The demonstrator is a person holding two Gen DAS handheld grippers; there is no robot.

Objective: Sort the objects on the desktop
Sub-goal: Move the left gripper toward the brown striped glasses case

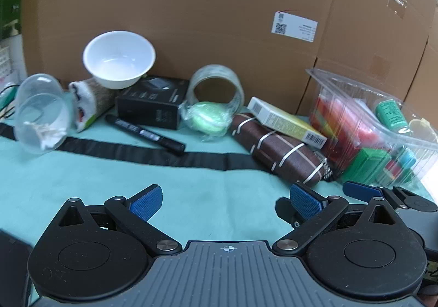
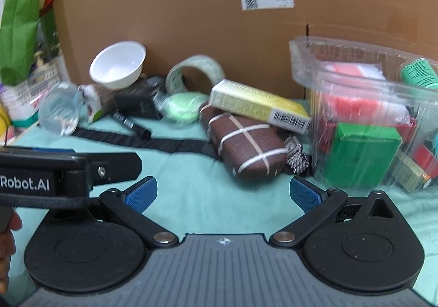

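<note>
Beyond both tools lies the clutter. Left tool (image 1: 227, 200) and right tool (image 2: 223, 194) gape, released, holding nothing. Brown case (image 2: 246, 148) sits near the right tool.

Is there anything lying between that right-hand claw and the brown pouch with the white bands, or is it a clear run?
Nothing visible blocks it. The right gripper is open, and only bare teal cloth lies between it and the brown pouch. A yellow box rests on the pouch's far end, against the clear plastic container.

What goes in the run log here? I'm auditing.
left gripper: open, empty | right gripper: open, empty | brown case: untouched on cloth
</note>
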